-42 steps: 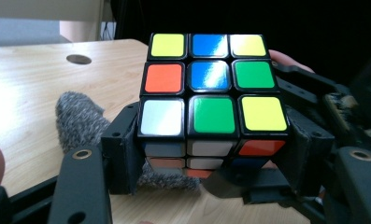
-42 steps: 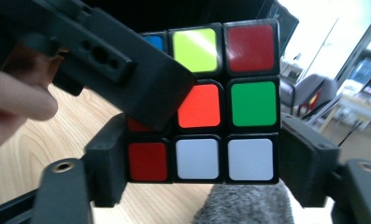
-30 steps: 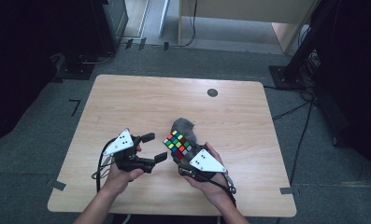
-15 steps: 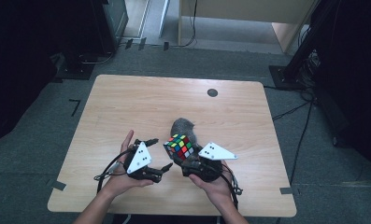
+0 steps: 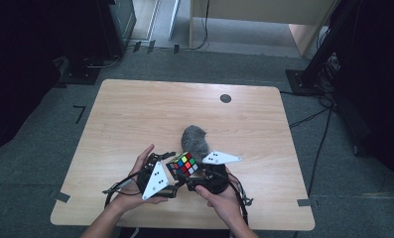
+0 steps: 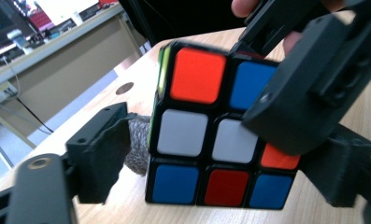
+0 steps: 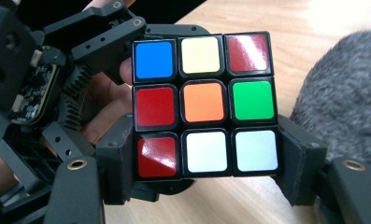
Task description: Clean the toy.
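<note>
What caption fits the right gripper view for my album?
Right gripper clamps a scrambled puzzle cube, grey fuzzy ball beside it.

I see a Rubik's cube (image 7: 205,105) with a black frame and glossy stickers; the face toward my right gripper's camera reads blue, pale yellow, dark red across the top, red, orange, green in the middle, and red, white, white along the bottom. From my left gripper's camera another face of the cube (image 6: 206,135) shows orange and blue above, two white squares and an orange below them, then blue, red, blue, with a green edge at its side. Beside it lies a fuzzy grey ball (image 5: 195,141). The table (image 5: 135,114) is light wood grain with a small dark round spot (image 5: 226,98). Both grippers are black, each topped by a white triangular plate with black dots (image 5: 156,179).
</note>
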The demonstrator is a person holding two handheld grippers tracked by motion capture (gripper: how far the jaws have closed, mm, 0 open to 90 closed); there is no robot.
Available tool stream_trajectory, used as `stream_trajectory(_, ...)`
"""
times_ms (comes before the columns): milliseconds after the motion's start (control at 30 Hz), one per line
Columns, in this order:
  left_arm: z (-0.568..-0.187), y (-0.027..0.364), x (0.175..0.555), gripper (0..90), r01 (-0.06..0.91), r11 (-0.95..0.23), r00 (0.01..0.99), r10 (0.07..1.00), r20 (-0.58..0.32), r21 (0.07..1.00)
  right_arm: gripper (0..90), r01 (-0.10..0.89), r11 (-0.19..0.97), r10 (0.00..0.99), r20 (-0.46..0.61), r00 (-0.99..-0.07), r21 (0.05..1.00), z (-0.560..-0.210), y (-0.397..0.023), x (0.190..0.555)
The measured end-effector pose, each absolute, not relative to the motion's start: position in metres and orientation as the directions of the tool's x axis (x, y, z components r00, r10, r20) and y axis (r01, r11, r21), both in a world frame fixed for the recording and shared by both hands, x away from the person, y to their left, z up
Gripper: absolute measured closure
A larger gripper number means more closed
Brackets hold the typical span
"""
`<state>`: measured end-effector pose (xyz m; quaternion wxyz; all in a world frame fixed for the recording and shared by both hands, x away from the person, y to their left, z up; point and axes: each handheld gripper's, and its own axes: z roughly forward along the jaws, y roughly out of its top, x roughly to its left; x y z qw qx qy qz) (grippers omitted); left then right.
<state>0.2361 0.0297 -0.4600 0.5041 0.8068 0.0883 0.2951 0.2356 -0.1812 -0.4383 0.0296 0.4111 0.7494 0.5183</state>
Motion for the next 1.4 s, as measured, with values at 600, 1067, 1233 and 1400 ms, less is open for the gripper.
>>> stream_trajectory(600, -0.464, 0.06, 0.264, 33.5, 0.004, -0.443, 0.761, 0.583, 0.284, 0.896, 22.0, 0.565, -0.022, 0.643, 0.444, -0.624, 0.825, -0.445, -0.222, 0.257)
stream_trajectory(1067, -0.459, 0.065, 0.271, 34.2, 0.074, -0.399, 0.783, 0.591, 0.195, 0.914, 64.8, 0.525, 0.321, 0.821, 0.044, -0.569, 0.788, -0.502, -0.208, 0.276)
stream_trajectory(1233, -0.456, 0.07, 0.272, 34.1, 0.082, -0.375, 0.779, 0.602, 0.175, 0.923, 73.2, 0.575, 0.355, 0.777, 0.11, -0.62, 0.737, -0.498, -0.202, 0.267)
stream_trajectory(1400, -0.455, 0.073, 0.273, 34.2, 0.09, -0.359, 0.783, 0.602, 0.157, 0.929, 41.8, 0.471, 0.341, 0.716, 0.1, -0.691, 0.814, -0.478, -0.191, 0.248)
